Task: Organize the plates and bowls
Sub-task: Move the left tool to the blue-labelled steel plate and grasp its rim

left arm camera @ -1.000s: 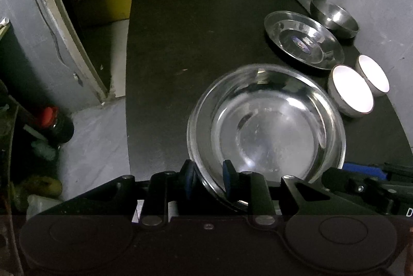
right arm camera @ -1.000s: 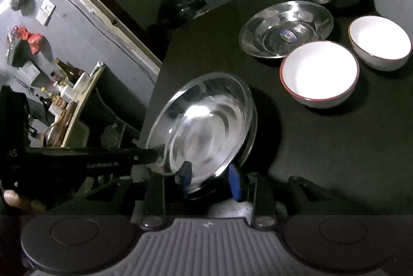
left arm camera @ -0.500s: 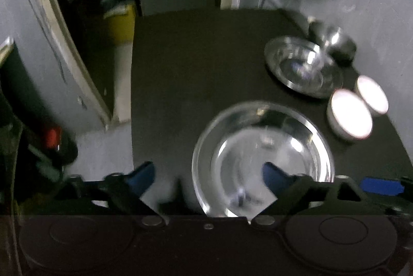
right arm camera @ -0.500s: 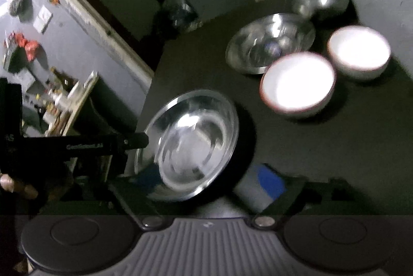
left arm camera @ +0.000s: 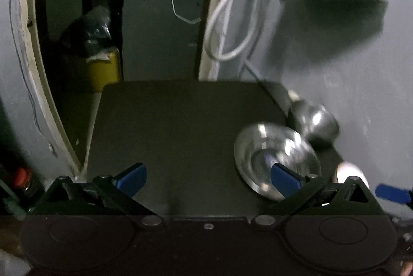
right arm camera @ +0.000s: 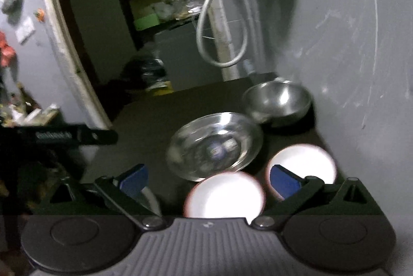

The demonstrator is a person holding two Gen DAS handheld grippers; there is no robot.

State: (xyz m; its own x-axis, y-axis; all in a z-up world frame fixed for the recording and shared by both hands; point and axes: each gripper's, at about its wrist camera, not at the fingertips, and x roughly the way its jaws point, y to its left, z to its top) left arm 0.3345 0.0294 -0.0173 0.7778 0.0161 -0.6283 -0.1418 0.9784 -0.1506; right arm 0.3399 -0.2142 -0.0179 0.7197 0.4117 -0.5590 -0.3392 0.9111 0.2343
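A dark rectangular table [left arm camera: 180, 126] carries a shallow steel plate [right arm camera: 214, 145], with a rounded steel bowl [right arm camera: 277, 102] behind it and two white red-rimmed bowls [right arm camera: 224, 194] in front. The left gripper [left arm camera: 207, 179] and right gripper [right arm camera: 209, 179] have just been opening; both are spread wide and hold nothing.
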